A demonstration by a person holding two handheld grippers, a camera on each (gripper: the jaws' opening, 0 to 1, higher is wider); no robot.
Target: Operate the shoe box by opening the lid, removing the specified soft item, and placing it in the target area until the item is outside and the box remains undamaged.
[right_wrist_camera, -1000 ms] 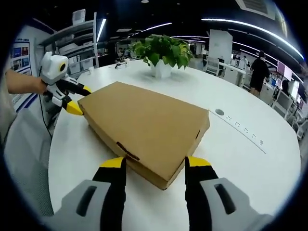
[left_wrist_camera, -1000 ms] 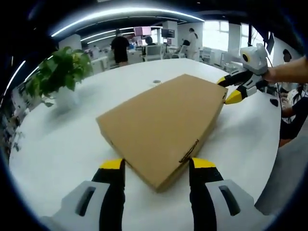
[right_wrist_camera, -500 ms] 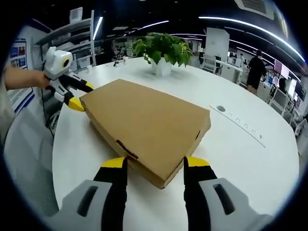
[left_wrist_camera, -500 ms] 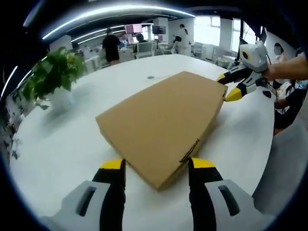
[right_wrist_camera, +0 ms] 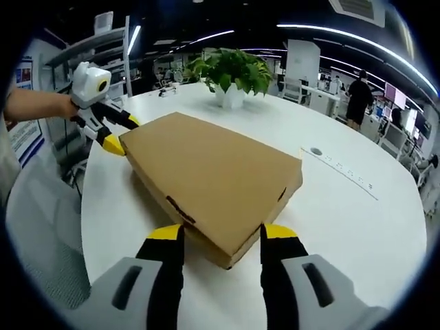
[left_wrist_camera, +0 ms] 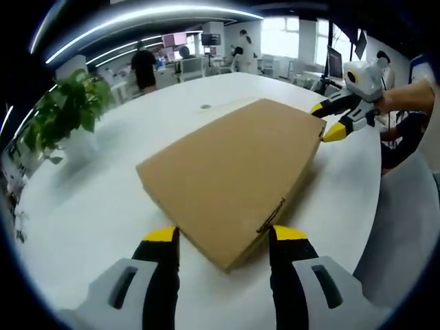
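A flat brown cardboard shoe box [left_wrist_camera: 227,172] [right_wrist_camera: 213,179] lies closed on a white round table [left_wrist_camera: 89,199]. My left gripper [left_wrist_camera: 225,235] has its near corner between the jaws, with both yellow tips pressed against the corner's two sides. The opposite corner sits the same way in my right gripper [right_wrist_camera: 218,232]. Each gripper appears in the other's view at the box's far corner: the right gripper [left_wrist_camera: 326,122] held by a hand, the left gripper [right_wrist_camera: 124,135] likewise. A dark shadow runs under the box's long edge. The box's contents are hidden.
A potted green plant [left_wrist_camera: 65,113] [right_wrist_camera: 230,69] stands on the table beyond the box. A small round grommet [left_wrist_camera: 205,106] [right_wrist_camera: 315,151] sits in the tabletop. The table edge [left_wrist_camera: 364,227] runs close beside the box. People stand among desks far behind.
The box stays fixed between both pairs of jaws while the room behind shifts. The shadow under its edge has grown, so it seems to have risen slightly with the grippers.
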